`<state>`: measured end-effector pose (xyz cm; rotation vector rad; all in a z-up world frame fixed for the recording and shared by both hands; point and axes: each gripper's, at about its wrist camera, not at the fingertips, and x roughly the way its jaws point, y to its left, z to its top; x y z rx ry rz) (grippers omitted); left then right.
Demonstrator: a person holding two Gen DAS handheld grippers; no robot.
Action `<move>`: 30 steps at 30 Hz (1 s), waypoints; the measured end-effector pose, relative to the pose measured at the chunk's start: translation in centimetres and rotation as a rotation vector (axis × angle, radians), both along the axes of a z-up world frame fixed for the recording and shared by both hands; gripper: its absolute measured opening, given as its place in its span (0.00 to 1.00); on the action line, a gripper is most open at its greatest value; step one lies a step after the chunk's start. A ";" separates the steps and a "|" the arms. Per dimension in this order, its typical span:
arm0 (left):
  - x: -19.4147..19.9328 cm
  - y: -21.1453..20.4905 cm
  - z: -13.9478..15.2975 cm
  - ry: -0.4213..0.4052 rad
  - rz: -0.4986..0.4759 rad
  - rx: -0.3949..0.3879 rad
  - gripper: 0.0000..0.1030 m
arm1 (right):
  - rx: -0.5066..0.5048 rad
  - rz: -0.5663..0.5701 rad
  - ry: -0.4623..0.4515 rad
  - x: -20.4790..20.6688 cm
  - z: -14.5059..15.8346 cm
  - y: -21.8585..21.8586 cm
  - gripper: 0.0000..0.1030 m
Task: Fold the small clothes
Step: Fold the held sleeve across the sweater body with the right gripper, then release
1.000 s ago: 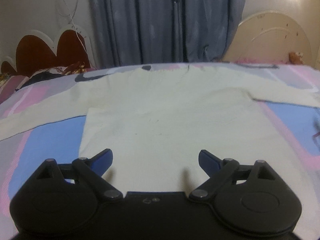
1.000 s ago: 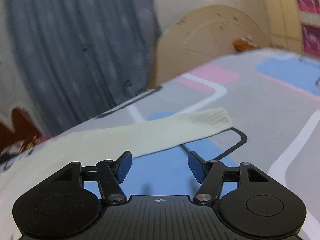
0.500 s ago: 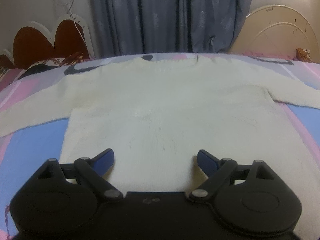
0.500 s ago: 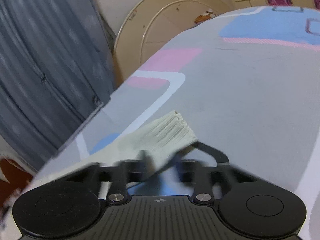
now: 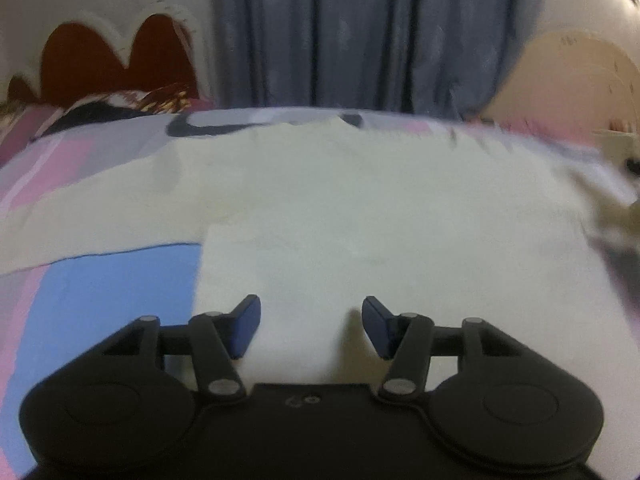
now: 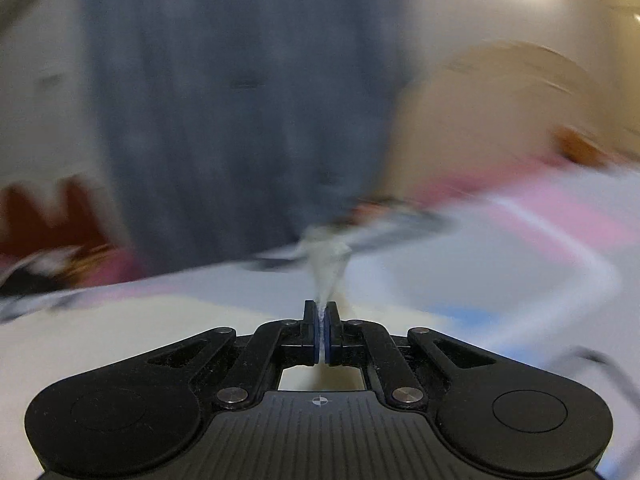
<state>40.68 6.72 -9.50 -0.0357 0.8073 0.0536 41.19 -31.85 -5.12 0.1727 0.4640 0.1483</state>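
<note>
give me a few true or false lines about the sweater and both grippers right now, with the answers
1. The cream sweater lies spread on the patterned bedspread. True.
2. The right gripper is empty. False: it is shut on a pinch of cream fabric, the sleeve.
3. The left gripper clamps the hem. False: its jaws are closing, with a gap between them above the sweater's lower edge.
4. A blue-grey curtain hangs behind the bed. True.

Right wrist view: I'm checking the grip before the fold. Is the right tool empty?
No, the right tool is shut on a strip of cream sweater cloth that runs out from between its pads.
</note>
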 end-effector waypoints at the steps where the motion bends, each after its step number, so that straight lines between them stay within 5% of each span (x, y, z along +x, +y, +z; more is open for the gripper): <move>1: 0.1 0.6 0.3 -0.011 0.020 -0.022 0.53 | -0.010 0.067 -0.017 0.3 0.1 2.9 0.01; 6: 0.5 3.8 1.1 -0.035 0.079 -0.073 0.51 | -0.059 0.345 -0.037 0.6 -1.1 16.6 0.01; 15: -0.9 8.2 0.4 -0.039 0.154 -0.110 0.51 | -0.173 0.598 0.068 0.5 -6.6 30.0 0.06; 16: -0.9 8.3 0.4 -0.048 0.148 -0.123 0.51 | -0.216 0.587 0.048 0.7 -6.8 30.3 0.10; 18: -0.5 7.9 0.7 -0.074 0.127 -0.158 0.51 | -0.229 0.567 0.005 -0.3 -6.2 29.5 0.52; 20: 0.6 6.7 0.9 -0.096 0.091 -0.191 0.51 | -0.184 0.542 -0.004 -0.9 -5.6 26.9 0.52; 24: 4.0 4.4 -0.1 -0.076 0.043 -0.298 0.47 | -0.124 0.417 0.064 0.0 -5.1 21.4 0.19; 26: 5.9 3.7 -1.1 -0.021 0.072 -0.297 0.33 | -0.105 0.355 0.076 0.0 -4.8 19.0 0.18; 30: 8.1 2.9 -1.8 -0.008 0.067 -0.309 0.31 | -0.080 0.261 0.101 -0.5 -3.5 14.7 0.18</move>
